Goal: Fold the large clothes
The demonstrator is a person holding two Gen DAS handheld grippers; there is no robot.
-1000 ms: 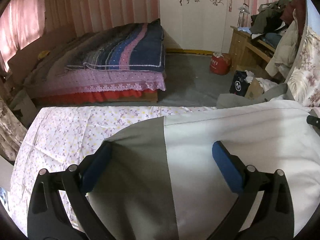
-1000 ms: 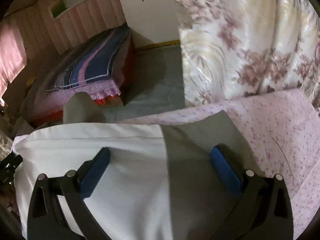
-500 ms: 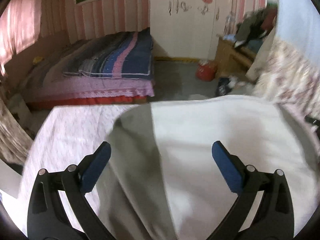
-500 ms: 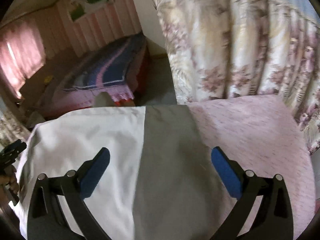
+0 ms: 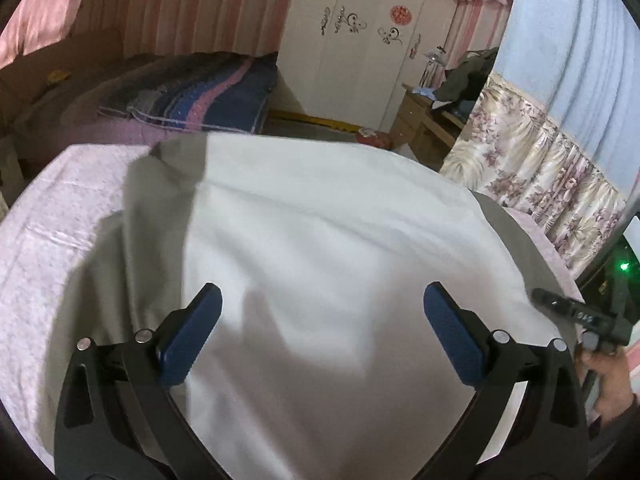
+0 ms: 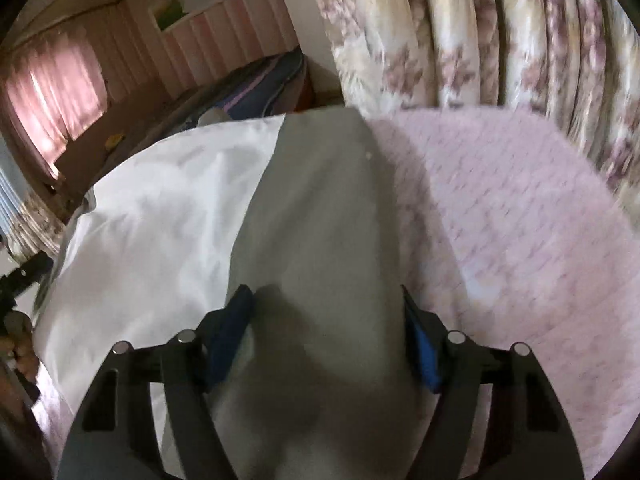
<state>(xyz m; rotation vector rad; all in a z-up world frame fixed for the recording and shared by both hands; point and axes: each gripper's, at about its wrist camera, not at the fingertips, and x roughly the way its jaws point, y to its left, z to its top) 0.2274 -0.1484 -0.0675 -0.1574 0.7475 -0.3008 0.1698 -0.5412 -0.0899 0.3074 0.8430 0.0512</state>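
Note:
A large white and grey garment (image 5: 320,216) lies spread on a pink flowered bedsheet (image 5: 56,216). My left gripper (image 5: 320,328) is open above its white part, blue pads wide apart. In the right wrist view the garment (image 6: 312,208) shows a grey panel beside a white one. My right gripper (image 6: 326,332) is open over the grey panel, with its pads narrower than before and grey cloth bulging between them. The right gripper also shows at the right edge of the left wrist view (image 5: 576,312).
A second bed with a striped blue blanket (image 5: 192,96) stands across the floor. A white wardrobe (image 5: 360,40) and a wooden dresser (image 5: 424,120) are at the back. A flowered curtain (image 6: 480,32) hangs to the right of the bed.
Both grippers have lifted and tilted so more of the garment shows. The right gripper's pads have drawn closer together around the grey cloth. The left gripper stays wide open.

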